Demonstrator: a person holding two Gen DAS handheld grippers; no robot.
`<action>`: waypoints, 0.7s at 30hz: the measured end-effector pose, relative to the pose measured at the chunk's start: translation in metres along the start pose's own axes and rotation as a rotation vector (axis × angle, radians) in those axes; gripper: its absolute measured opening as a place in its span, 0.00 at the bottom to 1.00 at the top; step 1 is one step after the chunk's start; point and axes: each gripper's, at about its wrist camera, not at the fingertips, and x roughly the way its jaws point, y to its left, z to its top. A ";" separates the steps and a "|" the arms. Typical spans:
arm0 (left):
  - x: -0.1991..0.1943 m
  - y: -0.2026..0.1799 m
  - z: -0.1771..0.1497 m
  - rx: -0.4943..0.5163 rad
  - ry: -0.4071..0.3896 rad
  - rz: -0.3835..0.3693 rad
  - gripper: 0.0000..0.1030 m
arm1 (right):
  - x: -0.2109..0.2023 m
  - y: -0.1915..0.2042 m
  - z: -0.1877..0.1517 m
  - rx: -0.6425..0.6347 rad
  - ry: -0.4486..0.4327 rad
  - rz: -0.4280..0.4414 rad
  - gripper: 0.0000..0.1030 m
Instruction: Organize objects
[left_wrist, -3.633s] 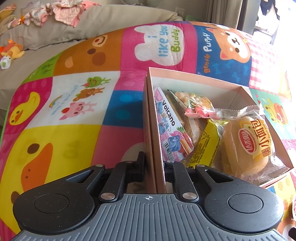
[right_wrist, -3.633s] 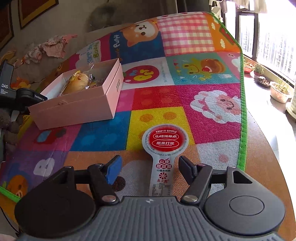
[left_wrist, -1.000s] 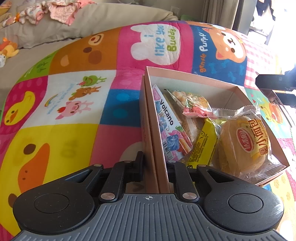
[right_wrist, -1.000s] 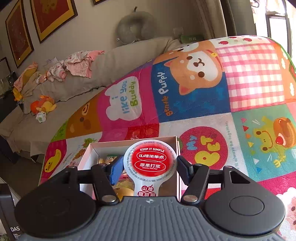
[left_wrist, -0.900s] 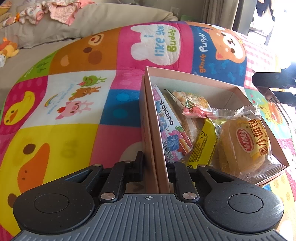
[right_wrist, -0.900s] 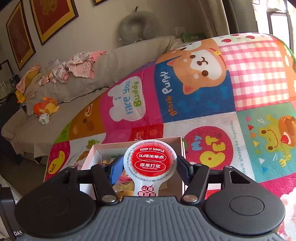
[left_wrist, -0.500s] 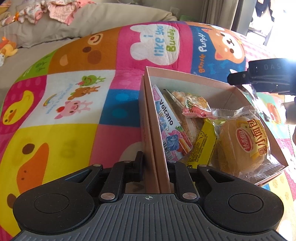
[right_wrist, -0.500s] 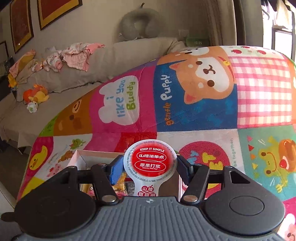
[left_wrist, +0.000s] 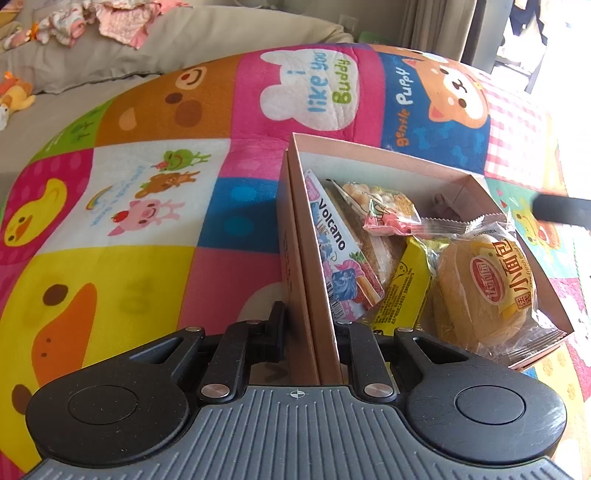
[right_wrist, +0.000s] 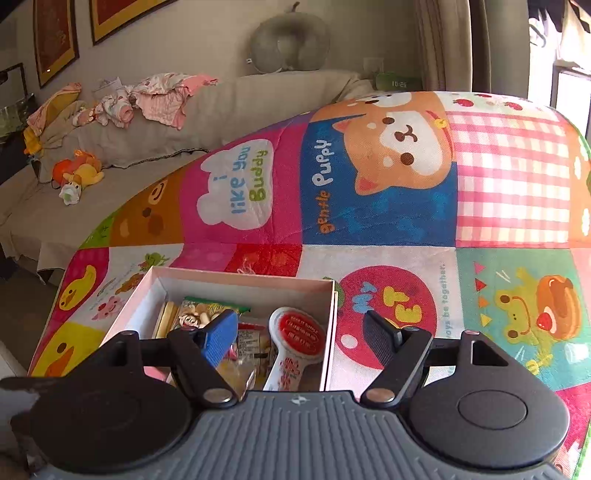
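Blue "Volcano" packet — pink box

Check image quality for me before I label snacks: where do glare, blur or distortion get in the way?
Left wrist view: window glare blows out the upper right corner, and the right hand-held gripper is a motion-blurred dark streak beside the box. Right wrist view: even light, sharp on the red-topped snack; fisheye bends the mat into a dome.

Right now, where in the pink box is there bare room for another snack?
In the pink box, bare floor shows only along the far wall, beyond the peanut bag toward the far right corner. The near half is crowded: Volcano pack, yellow bar, bun. The red-capped pouch fills the right-hand end.
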 end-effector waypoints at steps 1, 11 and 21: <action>0.000 -0.001 0.001 0.002 0.002 0.006 0.17 | -0.014 0.001 -0.011 -0.023 -0.011 0.020 0.73; 0.050 -0.071 0.041 0.099 0.065 -0.057 0.16 | -0.026 0.001 -0.100 -0.182 0.014 -0.178 0.79; 0.079 -0.072 0.060 0.174 -0.022 0.002 0.42 | 0.010 -0.022 -0.083 -0.104 -0.034 -0.264 0.81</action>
